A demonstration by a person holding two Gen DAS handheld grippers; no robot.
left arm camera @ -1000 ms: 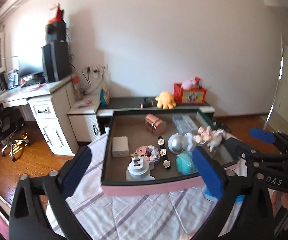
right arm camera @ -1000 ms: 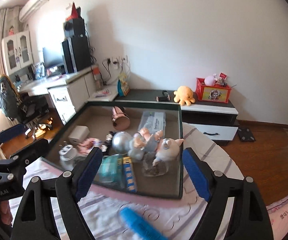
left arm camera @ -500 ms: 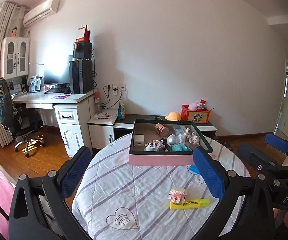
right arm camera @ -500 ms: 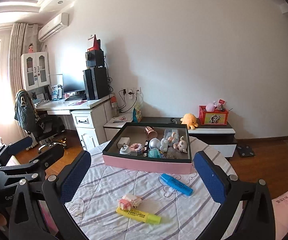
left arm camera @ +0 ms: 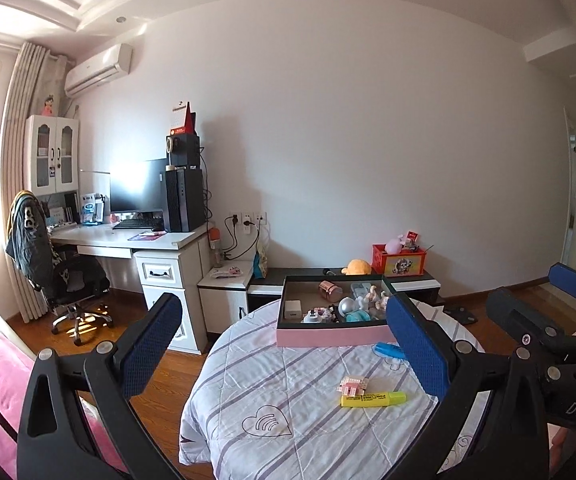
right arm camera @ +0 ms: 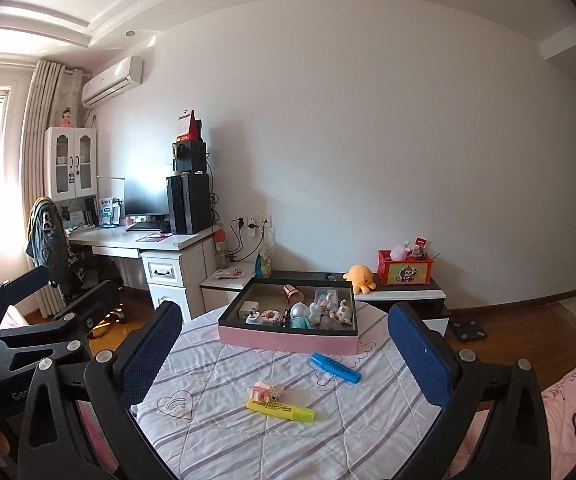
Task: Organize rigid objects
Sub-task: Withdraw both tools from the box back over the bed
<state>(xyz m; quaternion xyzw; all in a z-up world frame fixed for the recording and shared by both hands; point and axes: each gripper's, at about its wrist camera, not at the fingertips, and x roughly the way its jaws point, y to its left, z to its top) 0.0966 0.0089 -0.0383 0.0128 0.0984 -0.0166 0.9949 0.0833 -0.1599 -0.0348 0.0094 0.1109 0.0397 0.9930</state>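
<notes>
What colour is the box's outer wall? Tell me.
Pink, with a dark rim; the box shows best in the right wrist view.

Sunlit white-walled bedroom [left arm camera: 368, 120], corner desk [left arm camera: 127, 238]

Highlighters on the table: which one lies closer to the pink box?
The blue highlighter, lying just in front of the pink box. The yellow highlighter lies nearer the camera, beside the small pink block toy.

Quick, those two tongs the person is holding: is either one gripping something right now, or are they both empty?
Left tongs: open, gripping nothing.
Right tongs: open wide, gripping nothing; its jaws have just been opening.
</notes>
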